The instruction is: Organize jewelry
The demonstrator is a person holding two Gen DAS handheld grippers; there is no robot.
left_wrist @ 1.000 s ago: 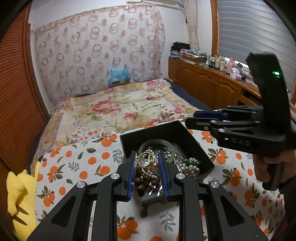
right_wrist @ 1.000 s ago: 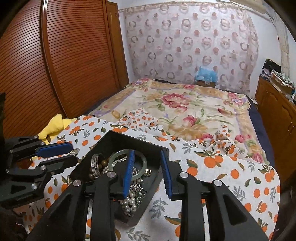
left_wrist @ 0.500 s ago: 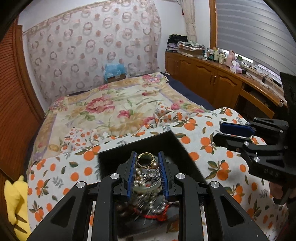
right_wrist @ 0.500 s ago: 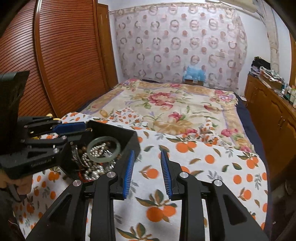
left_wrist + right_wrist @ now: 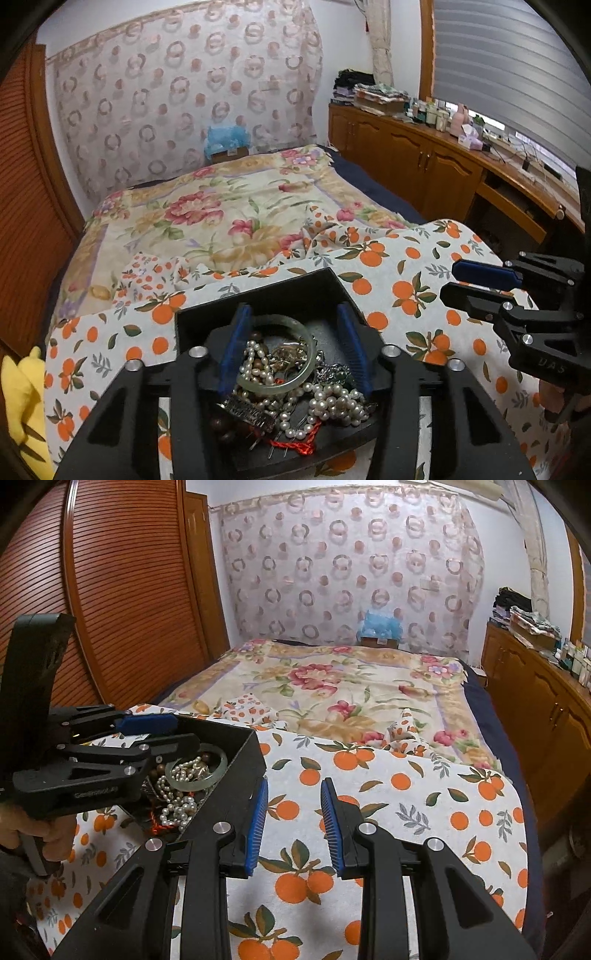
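Leftmost, a yellow soft toy (image 5: pixel 22 398) lay at the edge of the orange-print cloth (image 5: pixel 402 266) spread over the bed. Next came the black tray (image 5: pixel 295 284), resting on that cloth and heaped with jewelry. The left gripper (image 5: pixel 293 347) hung over the tray's near half, pointing down into it; its jaws had just been opening and stood spread, their blue pads (image 5: pixel 236 347) clear of every piece. Between them lay the pale green bangle (image 5: pixel 280 384), flat on the heap, its left rim just beside the left pad, with a gold-coloured ring (image 5: pixel 290 352) and white pearl strands (image 5: pixel 336 400) inside and around it. A red cord (image 5: pixel 295 445) trailed at the tray's near edge. Whether any piece touched a pad could not be told.

Further right, the right gripper (image 5: pixel 293 823) hovered above bare cloth, just beside the tray's right wall and outside it. Its jaws stood partly apart with nothing between them but the printed oranges beneath. At the far right, wooden cabinets (image 5: pixel 417 166) lined the wall under a window blind (image 5: pixel 498 55).
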